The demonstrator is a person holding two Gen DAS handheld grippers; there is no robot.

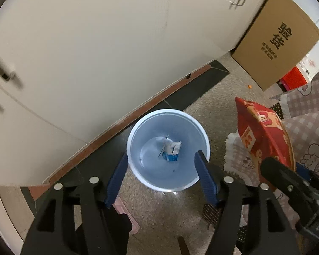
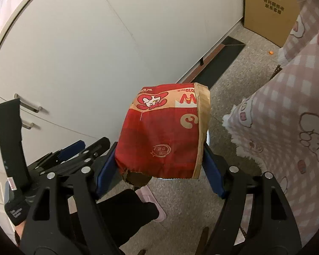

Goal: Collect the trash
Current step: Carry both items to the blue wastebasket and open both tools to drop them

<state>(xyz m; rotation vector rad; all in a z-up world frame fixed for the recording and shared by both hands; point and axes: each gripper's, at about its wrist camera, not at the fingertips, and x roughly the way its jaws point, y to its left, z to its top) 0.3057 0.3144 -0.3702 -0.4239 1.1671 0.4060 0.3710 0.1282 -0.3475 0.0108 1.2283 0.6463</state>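
Note:
A light blue trash bin [image 1: 151,170] stands on the floor by the cabinet base. A crumpled blue and white carton [image 1: 171,148] lies on its bottom. My left gripper [image 1: 161,154] hangs over the bin mouth, open, with nothing between its blue fingers. My right gripper [image 2: 159,148] is shut on a red and tan printed paper bag [image 2: 163,131], one pad pressing on each side. In the left wrist view that bag [image 1: 263,131] hangs just right of the bin, with the right gripper [image 1: 287,180] under it. The left gripper [image 2: 74,148] shows at the left of the right wrist view.
White cabinet doors [image 1: 106,53] with metal handles rise behind the bin. A brown cardboard box [image 1: 276,42] stands at the far right, with a red object behind it. Pink checked fabric [image 2: 287,116] hangs on the right. A pink slipper [image 2: 151,197] lies on the speckled floor.

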